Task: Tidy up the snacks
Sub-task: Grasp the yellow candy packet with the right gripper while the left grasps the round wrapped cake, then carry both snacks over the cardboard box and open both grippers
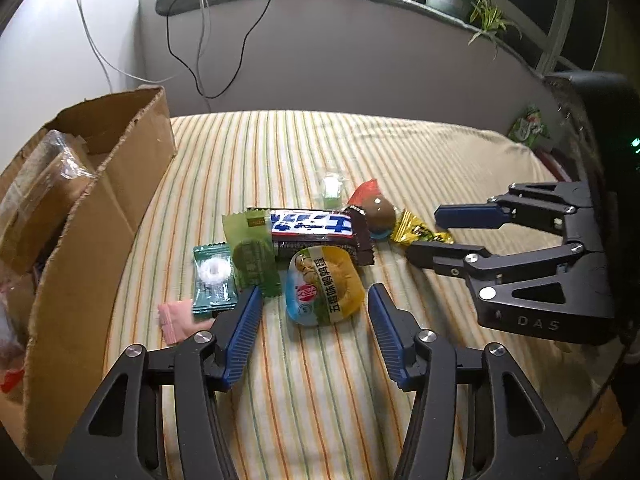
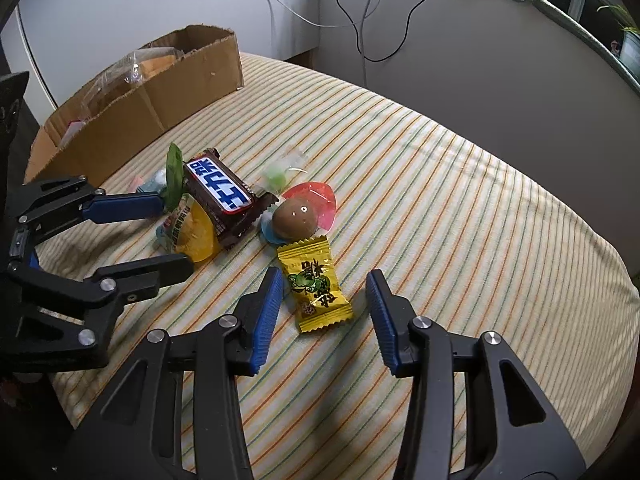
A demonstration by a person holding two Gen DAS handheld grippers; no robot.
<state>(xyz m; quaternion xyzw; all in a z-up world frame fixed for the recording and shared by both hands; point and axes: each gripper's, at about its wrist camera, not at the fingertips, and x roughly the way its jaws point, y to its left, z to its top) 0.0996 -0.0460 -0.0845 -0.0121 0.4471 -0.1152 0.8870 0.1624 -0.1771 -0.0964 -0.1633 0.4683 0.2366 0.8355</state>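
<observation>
Left wrist view: the left gripper [image 1: 314, 312] hangs with jaws apart over the yellow quail-egg pack [image 1: 325, 285], the pack lying between the blue pads without contact on either side. The right gripper [image 2: 325, 308] likewise stands released, its jaws straddling the yellow candy sachet [image 2: 316, 290] on the striped cloth [image 2: 460, 208]; no pad presses on it. The cardboard box [image 1: 96, 224] at the left edge of the cloth already holds several clear-wrapped packets, so part of the sorting appears done. Outside the box remain the chocolate bar [image 1: 316, 226], the green wrapper [image 1: 254, 256], the teal mint packet [image 1: 212, 278], the pink sachet [image 1: 178, 318], the brown egg-shaped sweet [image 1: 378, 210], and a small clear-wrapped green candy [image 1: 333, 190], all clustered mid-cloth. Judged from this layout, the task is at an early-to-middle stage: both tools are positioned for a pick, nothing is grasped, and most loose snacks await transfer
</observation>
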